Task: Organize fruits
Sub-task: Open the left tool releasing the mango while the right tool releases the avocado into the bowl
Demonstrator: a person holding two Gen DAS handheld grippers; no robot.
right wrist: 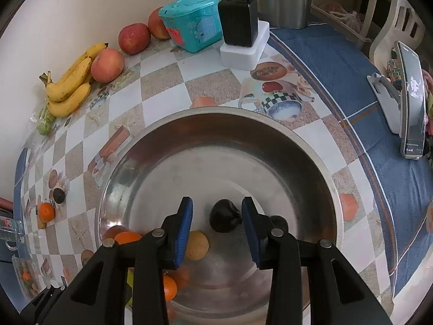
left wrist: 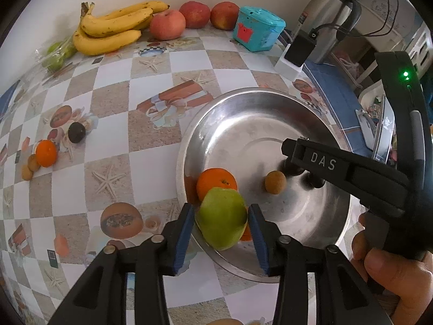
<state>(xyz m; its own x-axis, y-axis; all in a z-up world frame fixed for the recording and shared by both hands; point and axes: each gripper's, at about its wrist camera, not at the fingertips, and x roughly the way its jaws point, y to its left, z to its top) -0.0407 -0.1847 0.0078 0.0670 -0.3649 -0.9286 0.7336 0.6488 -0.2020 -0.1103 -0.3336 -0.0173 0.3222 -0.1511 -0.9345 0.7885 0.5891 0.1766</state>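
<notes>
Both wrist cameras look steeply down, close over the steel bowl.

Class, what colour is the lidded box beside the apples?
Teal, with a red patch on its front; the right wrist view shows it best.

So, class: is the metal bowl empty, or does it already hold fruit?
Not empty. In the metal bowl lie an orange, a small brown fruit and a dark fruit; much of its floor is bare.

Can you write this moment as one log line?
left gripper: open around green fruit | right gripper: open around dark fruit | both over metal bowl
</notes>
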